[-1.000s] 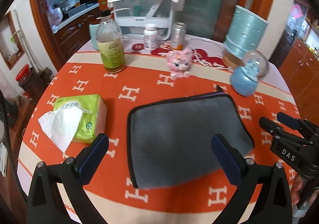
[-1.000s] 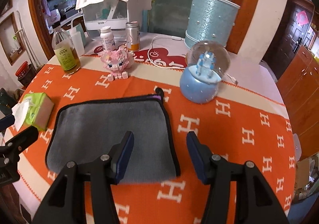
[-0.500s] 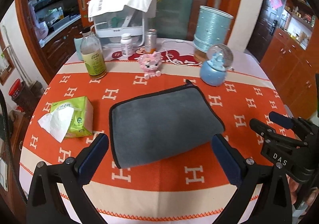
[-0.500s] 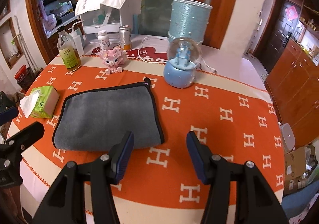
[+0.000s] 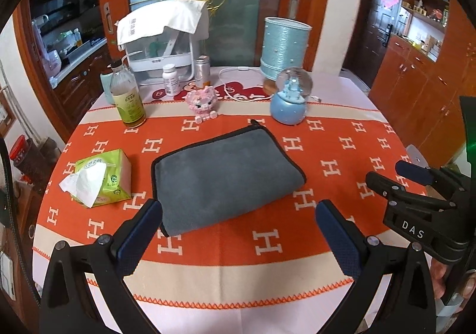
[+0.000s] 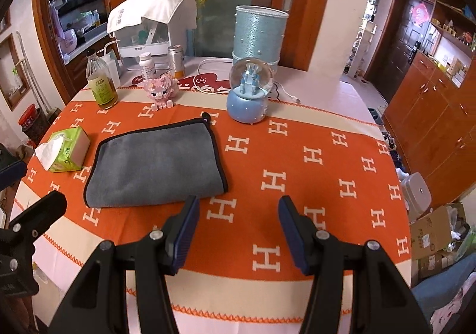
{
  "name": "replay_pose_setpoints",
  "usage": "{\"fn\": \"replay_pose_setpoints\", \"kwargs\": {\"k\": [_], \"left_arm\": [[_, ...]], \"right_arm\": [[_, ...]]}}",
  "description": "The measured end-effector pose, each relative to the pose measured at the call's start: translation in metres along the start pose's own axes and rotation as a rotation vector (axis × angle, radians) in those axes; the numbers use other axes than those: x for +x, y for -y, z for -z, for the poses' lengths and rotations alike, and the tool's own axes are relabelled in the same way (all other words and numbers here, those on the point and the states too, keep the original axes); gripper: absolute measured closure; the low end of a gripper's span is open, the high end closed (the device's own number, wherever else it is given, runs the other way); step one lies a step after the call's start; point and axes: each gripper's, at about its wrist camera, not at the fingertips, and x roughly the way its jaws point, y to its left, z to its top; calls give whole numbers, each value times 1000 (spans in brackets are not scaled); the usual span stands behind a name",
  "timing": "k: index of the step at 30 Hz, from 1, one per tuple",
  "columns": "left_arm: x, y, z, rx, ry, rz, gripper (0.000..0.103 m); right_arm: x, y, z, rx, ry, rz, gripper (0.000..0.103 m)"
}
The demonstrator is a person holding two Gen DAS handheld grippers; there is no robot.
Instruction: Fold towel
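Note:
A grey towel with black trim [image 5: 223, 176] lies folded flat on the orange tablecloth [image 5: 342, 155]; it also shows in the right wrist view [image 6: 157, 164]. My left gripper [image 5: 238, 224] is open and empty, held above the table's near edge, just in front of the towel. My right gripper [image 6: 238, 227] is open and empty, to the right of the towel's near corner. The right gripper also shows at the right of the left wrist view [image 5: 416, 185]. Neither gripper touches the towel.
A green tissue pack [image 5: 101, 179] lies left of the towel. Behind it stand a bottle [image 5: 128, 96], a pink brick toy [image 5: 202, 103], a blue snow globe [image 5: 290, 102], a teal lamp [image 5: 284, 45] and a white appliance [image 5: 163, 42]. Wooden cabinets are at right.
Both grippers have pulled back and up from the towel, which now looks smaller and farther away. The towel has stayed folded in place.

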Motion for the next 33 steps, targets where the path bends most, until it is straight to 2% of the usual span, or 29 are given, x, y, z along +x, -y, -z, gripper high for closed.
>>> {"fn": "replay_pose_setpoints", "kwargs": {"k": [8,11,16,22,29,33], "left_arm": [[-18,13,17,0,-20,7,1],[-24,15,23,-12,5,4,1],[-36,20,31,4,47,-54,1],[-48,31,44,31,99,-57,1],[-56,36,56,-3,117,-68,1],[-52,35,60,-44,88,-60,1]], "right_arm": [[-17,12,30,48,-5,-19,47],[-20,15,41,65,-19,-19,47],[-28,20,56,102,-28,-27,47],[-42,20,74,122,-18,-23,47],[-50,25,90,156,1,-2,47],[-60,29,95,170,37,20,47]]}}
